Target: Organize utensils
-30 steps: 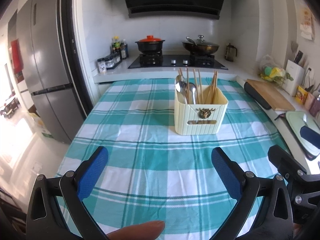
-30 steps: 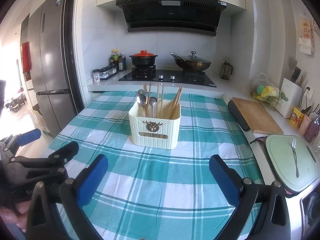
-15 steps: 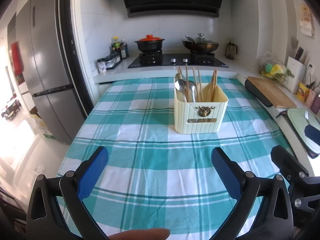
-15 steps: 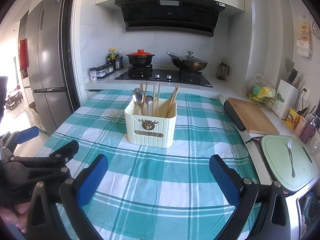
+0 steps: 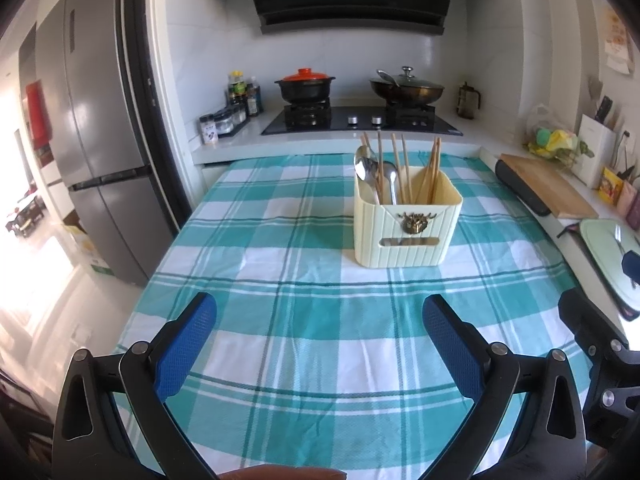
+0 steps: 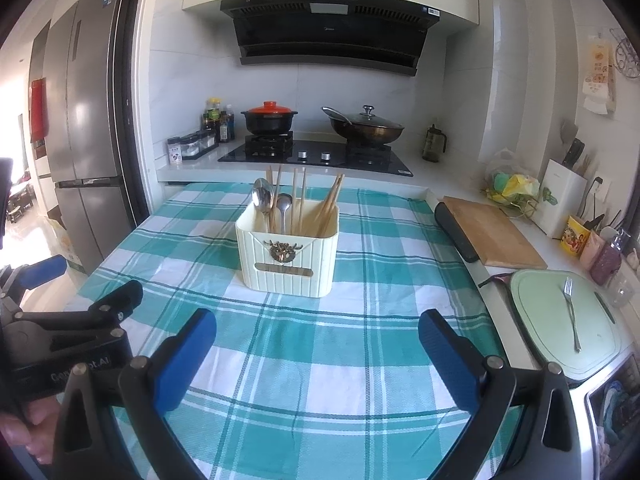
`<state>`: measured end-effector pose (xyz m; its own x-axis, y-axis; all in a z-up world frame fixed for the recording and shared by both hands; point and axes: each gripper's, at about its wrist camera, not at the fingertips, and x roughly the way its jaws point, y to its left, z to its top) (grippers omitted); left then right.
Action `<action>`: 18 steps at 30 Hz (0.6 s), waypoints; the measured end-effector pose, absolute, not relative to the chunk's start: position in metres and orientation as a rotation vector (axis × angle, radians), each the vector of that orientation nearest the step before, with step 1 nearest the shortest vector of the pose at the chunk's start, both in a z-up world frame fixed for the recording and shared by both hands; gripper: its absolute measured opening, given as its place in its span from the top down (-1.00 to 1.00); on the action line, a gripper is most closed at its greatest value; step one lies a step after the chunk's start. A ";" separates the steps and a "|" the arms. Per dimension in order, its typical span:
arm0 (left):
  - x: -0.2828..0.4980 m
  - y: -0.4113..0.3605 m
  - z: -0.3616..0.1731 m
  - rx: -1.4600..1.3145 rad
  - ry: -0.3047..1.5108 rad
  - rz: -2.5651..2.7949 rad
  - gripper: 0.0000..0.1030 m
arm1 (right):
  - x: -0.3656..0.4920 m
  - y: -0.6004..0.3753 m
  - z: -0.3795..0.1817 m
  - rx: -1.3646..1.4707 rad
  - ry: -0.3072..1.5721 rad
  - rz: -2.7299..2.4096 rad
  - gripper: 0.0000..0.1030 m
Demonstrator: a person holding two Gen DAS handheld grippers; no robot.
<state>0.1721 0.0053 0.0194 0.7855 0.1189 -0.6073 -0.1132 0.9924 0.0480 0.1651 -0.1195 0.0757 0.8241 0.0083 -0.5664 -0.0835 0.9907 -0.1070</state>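
A cream ribbed utensil holder (image 5: 406,232) (image 6: 289,258) stands upright on the teal checked tablecloth (image 5: 304,304) (image 6: 360,280). Spoons (image 5: 366,170) (image 6: 264,198) and several wooden chopsticks (image 5: 430,172) (image 6: 328,204) stick out of it. My left gripper (image 5: 320,326) hovers open over the near cloth, nothing between its blue pads. My right gripper (image 6: 318,340) is likewise open and empty, a bit right of the left one. A fork (image 6: 571,312) lies on a pale green board (image 6: 560,344) on the right counter.
Behind the table a stove (image 6: 316,156) carries a red-lidded black pot (image 6: 269,116) and a wok (image 6: 364,126). A fridge (image 5: 100,152) stands left. A wooden cutting board (image 6: 488,234), knife block (image 6: 558,200) and jars line the right counter.
Both grippers have drawn back and risen slightly, so the holder looks a little farther away. Both have stayed open and empty.
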 end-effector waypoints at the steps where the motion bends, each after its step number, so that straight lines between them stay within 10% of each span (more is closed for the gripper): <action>1: 0.172 0.004 0.020 0.010 0.654 0.125 -0.99 | 0.164 -0.119 0.076 -0.131 0.599 0.047 -1.00; 18: 0.169 -0.005 0.024 0.011 0.639 0.118 -0.99 | 0.164 -0.127 0.077 -0.126 0.605 0.036 -1.00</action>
